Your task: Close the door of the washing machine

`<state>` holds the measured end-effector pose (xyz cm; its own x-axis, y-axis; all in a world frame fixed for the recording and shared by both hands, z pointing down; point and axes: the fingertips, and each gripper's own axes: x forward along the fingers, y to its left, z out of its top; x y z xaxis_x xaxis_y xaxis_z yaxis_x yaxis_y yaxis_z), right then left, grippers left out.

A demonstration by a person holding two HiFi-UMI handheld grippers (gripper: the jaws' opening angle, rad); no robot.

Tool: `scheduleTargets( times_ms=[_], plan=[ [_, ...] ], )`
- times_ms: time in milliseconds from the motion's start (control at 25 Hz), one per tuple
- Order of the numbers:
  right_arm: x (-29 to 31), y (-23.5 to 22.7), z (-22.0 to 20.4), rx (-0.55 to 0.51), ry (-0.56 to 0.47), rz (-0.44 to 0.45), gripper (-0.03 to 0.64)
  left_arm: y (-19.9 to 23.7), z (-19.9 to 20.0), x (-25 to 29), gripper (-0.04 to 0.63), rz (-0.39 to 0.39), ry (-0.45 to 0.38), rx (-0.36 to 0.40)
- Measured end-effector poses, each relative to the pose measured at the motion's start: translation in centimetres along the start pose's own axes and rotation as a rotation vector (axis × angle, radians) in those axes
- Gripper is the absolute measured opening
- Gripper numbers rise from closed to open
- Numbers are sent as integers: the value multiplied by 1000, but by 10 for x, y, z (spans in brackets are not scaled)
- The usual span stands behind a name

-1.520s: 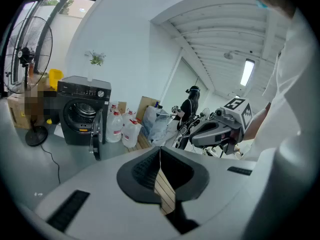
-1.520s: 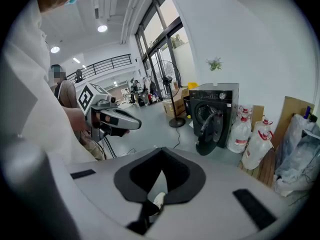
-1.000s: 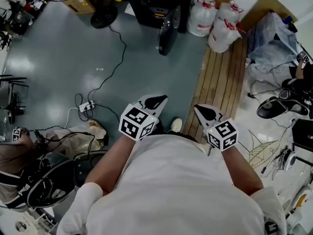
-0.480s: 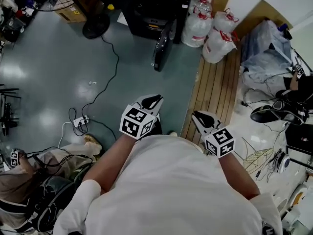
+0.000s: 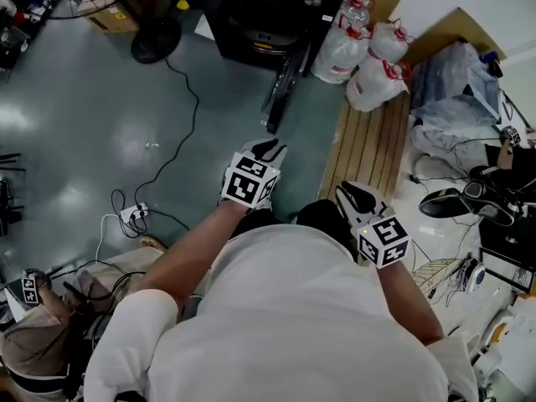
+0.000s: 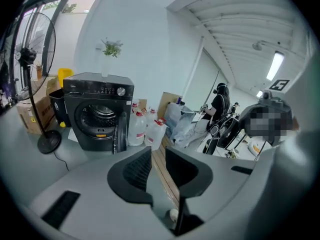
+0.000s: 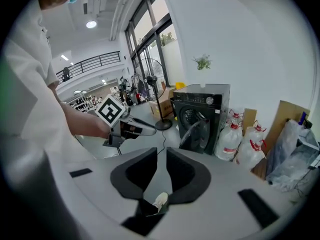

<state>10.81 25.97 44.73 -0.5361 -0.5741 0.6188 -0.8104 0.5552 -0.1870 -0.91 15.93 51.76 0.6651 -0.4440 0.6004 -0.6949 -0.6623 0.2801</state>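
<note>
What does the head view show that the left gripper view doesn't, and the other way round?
Only the head view: the person's white shirt from above, and a white power strip with its cable on the grey floor.

Only the left gripper view: a small plant above the machine, the head of a standing fan, a ceiling light and a person in dark clothes at the back.

Both: the dark washing machine with its door hanging open, and the water jugs beside it.
</note>
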Motion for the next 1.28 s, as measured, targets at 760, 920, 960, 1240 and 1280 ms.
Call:
scheduleTargets(
  times_ms=[760, 920, 960, 1240, 1280],
  plan=[
    [34, -174, 46, -4, 67, 112, 75, 132, 37, 198, 111, 308, 193, -141],
    [38, -210, 40, 15, 104, 139, 75, 158, 33, 223, 112, 385, 259, -136],
    [39, -217, 40, 19, 108, 144, 75, 164, 31, 227, 112, 405, 274, -129],
    [44, -254, 44, 44, 112, 170, 74, 170, 25, 234, 107, 435, 328, -112],
    [44, -257, 44, 47, 112, 172, 74, 170, 24, 234, 107, 427, 326, -113]
  ],
)
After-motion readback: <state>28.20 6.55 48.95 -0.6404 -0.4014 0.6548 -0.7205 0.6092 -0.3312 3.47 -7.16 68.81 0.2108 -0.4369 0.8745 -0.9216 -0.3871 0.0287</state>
